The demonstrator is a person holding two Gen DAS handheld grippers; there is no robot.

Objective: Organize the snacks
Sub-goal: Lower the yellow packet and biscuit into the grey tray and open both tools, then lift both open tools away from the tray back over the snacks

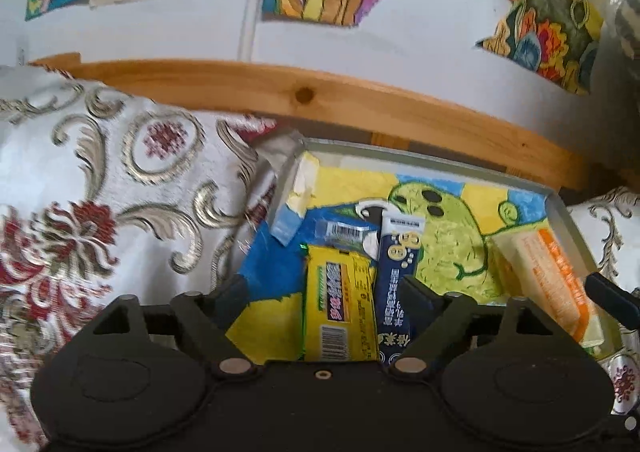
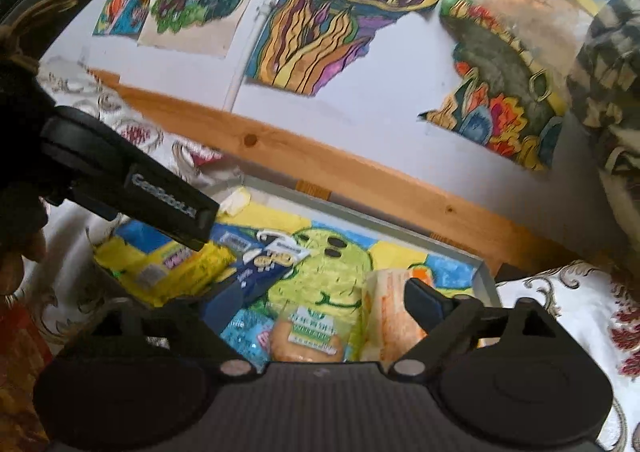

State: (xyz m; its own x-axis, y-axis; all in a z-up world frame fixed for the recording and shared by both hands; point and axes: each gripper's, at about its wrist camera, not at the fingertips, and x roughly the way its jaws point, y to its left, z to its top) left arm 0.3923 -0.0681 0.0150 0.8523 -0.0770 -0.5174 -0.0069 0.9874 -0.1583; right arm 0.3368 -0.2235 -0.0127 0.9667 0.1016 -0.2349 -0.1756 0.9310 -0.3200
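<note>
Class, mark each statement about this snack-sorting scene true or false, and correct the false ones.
1. The yellow packet lies in the tray. True.
2. The dark blue packet lies to the left of the yellow packet in the left wrist view. False: it lies to its right.
3. The left gripper is open. True.
4. The tray's floor is plain white. False: it shows a painted green figure on yellow and blue.

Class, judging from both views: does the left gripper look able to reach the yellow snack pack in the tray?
Probably yes: the left gripper is open right over the yellow pack, nothing covering it.
</note>
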